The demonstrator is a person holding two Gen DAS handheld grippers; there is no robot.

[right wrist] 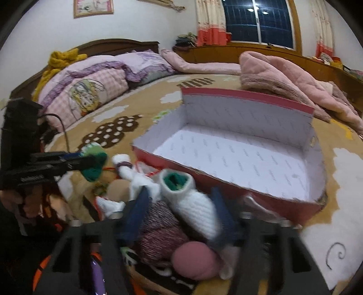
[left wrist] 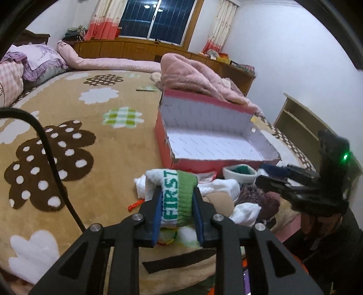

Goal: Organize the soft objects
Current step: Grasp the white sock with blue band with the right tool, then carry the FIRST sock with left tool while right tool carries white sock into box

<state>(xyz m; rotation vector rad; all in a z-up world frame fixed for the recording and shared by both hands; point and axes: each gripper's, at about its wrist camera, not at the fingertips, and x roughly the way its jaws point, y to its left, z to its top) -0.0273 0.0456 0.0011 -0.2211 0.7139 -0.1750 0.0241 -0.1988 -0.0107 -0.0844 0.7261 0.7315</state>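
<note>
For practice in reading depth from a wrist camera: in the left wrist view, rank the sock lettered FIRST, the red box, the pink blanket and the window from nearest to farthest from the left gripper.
1. Sock lettered FIRST: clamped between the left gripper fingers.
2. Red box: just beyond, open and empty.
3. Pink blanket: heaped behind the box.
4. Window: on the far wall.

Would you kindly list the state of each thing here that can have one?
Left gripper: shut on the green-and-white sock.
Right gripper: around the white sock; blur hides whether the pads press.
Red box: open, empty.
Sock pile: outside the box.
</note>
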